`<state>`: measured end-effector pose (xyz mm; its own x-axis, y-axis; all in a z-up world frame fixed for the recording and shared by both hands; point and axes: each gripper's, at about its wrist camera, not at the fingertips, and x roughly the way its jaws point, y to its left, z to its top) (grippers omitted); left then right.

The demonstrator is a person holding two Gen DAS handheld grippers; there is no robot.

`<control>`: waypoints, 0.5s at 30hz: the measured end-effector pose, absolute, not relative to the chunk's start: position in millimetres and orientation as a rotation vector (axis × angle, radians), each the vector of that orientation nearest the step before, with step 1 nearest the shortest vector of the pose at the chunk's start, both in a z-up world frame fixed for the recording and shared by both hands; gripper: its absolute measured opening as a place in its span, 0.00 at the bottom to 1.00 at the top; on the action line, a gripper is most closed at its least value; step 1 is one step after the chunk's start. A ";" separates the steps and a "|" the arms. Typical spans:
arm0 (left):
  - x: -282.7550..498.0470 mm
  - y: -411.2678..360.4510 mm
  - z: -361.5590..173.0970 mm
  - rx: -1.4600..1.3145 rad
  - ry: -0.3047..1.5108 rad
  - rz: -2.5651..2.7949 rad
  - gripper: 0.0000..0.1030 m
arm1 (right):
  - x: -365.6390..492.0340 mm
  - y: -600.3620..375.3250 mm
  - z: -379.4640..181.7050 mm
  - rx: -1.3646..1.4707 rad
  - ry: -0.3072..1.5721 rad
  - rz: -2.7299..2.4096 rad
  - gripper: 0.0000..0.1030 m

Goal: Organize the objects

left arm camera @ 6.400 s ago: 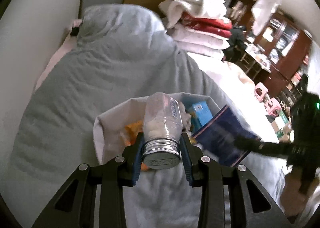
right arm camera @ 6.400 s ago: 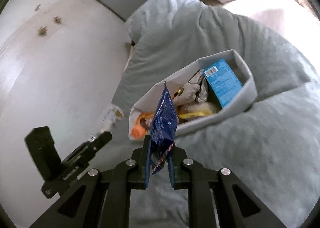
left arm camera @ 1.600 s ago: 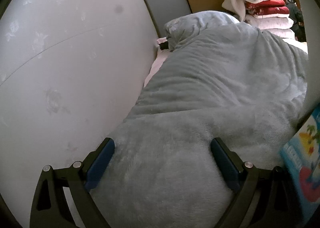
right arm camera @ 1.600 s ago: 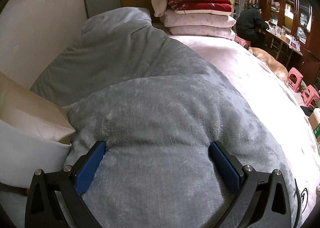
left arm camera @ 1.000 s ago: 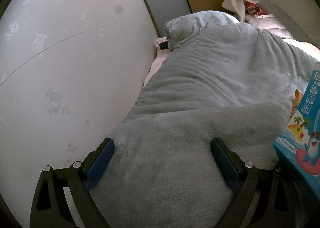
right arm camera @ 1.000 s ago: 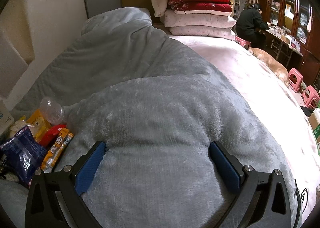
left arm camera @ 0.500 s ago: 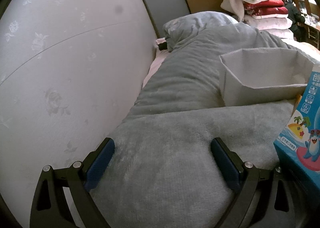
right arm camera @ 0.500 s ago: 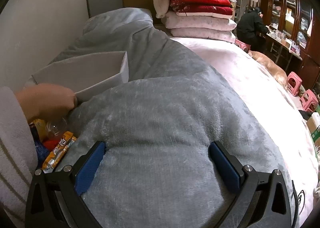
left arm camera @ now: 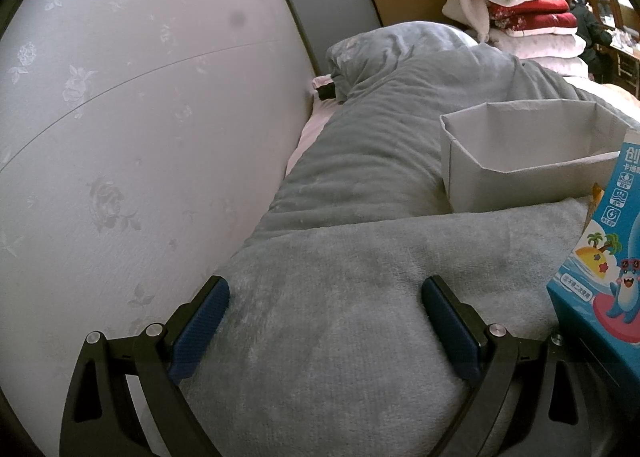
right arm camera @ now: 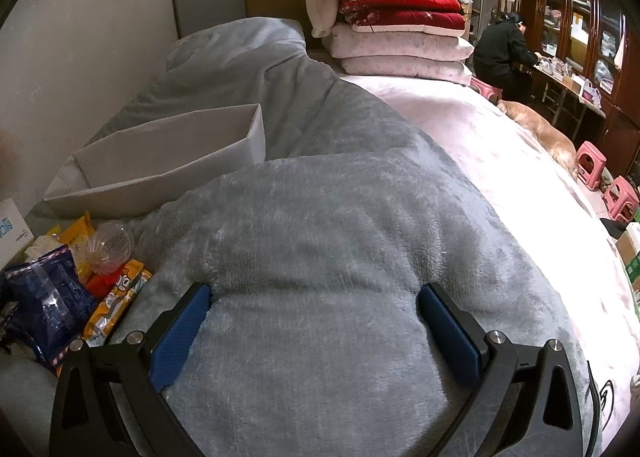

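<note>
Soft grey blanket (right arm camera: 320, 237) covers the bed here, heaped into mounds, with a papered wall on one side and a stack of folded bedding (right arm camera: 392, 17) at the far end. On it sits a grey fabric bin (right arm camera: 168, 161), which looks empty from both views. Beside and in front of the bin lies a loose pile: a dark blue snack bag (right arm camera: 44, 305), a clear bottle (right arm camera: 110, 247), orange packets (right arm camera: 116, 297), and a blue box (left arm camera: 600, 257) standing at the right edge of the left view.

Trouble is likely to come from the bedding itself. The bin has limp walls and rests on an uneven slope, so a push from a gripper could fold a wall or tip it. The bottle is round and may roll down the blanket if nudged. The slick packets overlap, so a grasp could pinch two at once or catch blanket pile.

The left gripper (left arm camera: 326, 329) rests low over the blanket, fingers spread wide and holding nothing, pointed towards the wall side with the bin ahead to its right. The right gripper (right arm camera: 314, 333) sits likewise, spread wide and empty, with the pile off to its left.
</note>
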<state>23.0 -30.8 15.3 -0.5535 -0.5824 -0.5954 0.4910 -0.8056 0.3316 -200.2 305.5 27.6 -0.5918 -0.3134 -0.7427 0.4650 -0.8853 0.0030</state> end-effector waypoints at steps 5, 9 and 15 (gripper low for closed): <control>22.5 -32.2 14.8 0.956 -0.169 -2.325 0.94 | -199.8 306.0 27.6 1.088 0.262 -2.455 1.00; 22.6 -32.1 14.7 0.957 -0.169 -2.325 0.94 | -199.8 305.5 27.2 1.086 0.260 -2.455 1.00; 22.4 -32.0 14.9 0.957 -0.169 -2.324 0.94 | -197.9 306.0 26.6 1.077 0.256 -2.457 1.00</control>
<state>22.4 -32.0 14.9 -0.5509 -0.5839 -0.5963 0.4914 -0.8045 0.3337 -197.9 306.0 26.6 -0.5983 -0.3218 -0.7339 0.4661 -0.8847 0.0080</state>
